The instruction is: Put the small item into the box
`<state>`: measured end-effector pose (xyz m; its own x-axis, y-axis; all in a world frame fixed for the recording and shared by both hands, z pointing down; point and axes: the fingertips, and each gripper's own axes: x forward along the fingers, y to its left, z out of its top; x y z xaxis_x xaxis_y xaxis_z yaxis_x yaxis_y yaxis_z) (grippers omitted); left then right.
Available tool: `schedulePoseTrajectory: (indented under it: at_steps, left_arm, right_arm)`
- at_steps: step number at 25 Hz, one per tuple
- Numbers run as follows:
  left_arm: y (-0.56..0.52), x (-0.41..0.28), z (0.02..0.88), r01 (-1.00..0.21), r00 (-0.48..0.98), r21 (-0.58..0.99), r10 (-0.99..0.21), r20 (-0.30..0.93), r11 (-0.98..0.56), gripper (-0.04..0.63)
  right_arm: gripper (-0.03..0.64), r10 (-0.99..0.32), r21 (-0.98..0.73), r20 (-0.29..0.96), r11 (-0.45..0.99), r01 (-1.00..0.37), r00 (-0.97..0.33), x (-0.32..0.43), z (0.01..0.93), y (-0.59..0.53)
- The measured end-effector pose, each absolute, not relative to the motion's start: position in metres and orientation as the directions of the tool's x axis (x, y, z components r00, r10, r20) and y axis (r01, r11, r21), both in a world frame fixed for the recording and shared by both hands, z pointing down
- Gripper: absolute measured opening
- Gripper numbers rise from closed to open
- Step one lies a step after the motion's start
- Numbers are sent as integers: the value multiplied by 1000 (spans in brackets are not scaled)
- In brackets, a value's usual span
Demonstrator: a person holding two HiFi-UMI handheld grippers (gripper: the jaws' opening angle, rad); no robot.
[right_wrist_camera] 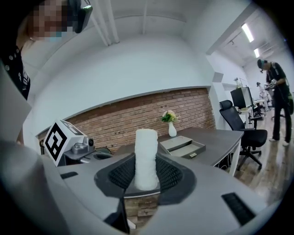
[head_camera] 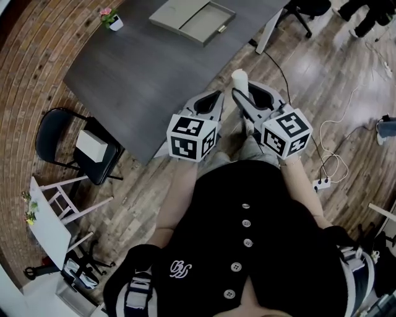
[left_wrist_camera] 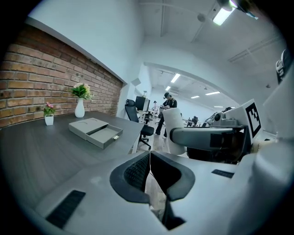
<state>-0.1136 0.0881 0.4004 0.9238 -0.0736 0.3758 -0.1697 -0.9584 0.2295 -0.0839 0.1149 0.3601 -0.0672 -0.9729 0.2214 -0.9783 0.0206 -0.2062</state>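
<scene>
A white roll-shaped item [right_wrist_camera: 146, 156] stands upright between the pads of my right gripper [right_wrist_camera: 146, 173], which is shut on it. In the head view the item [head_camera: 239, 79] pokes up from the right gripper [head_camera: 242, 94] just off the near corner of the dark grey table [head_camera: 142, 80]. The grey box [head_camera: 193, 18] lies at the table's far end with its drawer pulled out; the box [left_wrist_camera: 95, 131] also shows in the left gripper view. My left gripper [left_wrist_camera: 149, 155] is shut and holds nothing. It hovers beside the right one at the table's near edge.
A small potted flower [head_camera: 111, 18] and a white vase [left_wrist_camera: 80, 108] stand along the brick wall. A black folding chair [head_camera: 93, 148] with a white box on it is left of the table. An office chair [right_wrist_camera: 241, 124], a standing person [right_wrist_camera: 275, 92] and floor cables [head_camera: 322, 184] are to the right.
</scene>
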Motion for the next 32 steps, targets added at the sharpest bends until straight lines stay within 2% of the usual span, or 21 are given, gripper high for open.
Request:
schedulePoseTrajectory:
  at_steps: [6,13,20,25,32]
  left_arm:
    - [21,-60,413,-280,915,228,-188,356,-933,15]
    - [-66,15,405,-434,878,257,-342,336,-863,15]
    - [-132,78,395,-578,804,256,-488,340,-775,15]
    - [-158,97,400,-666,740,259,-576,348,-699,15]
    - [-168,76,420,-759,648,274,-643,408,-591,15]
  right_arm:
    - [132,-966,-197,216,102,-975,-144,-16,374,49]
    - [132,-887,-172,292,319,-932,-358,52,381,-42]
    - [132,-783,-159,310,517,-841,-539,111,366,-117]
    - [132,-728,-160,324,587,-793,-604,140,374,-151]
    - [132,-623,-214,352,673,-708,-698,129,397,-169]
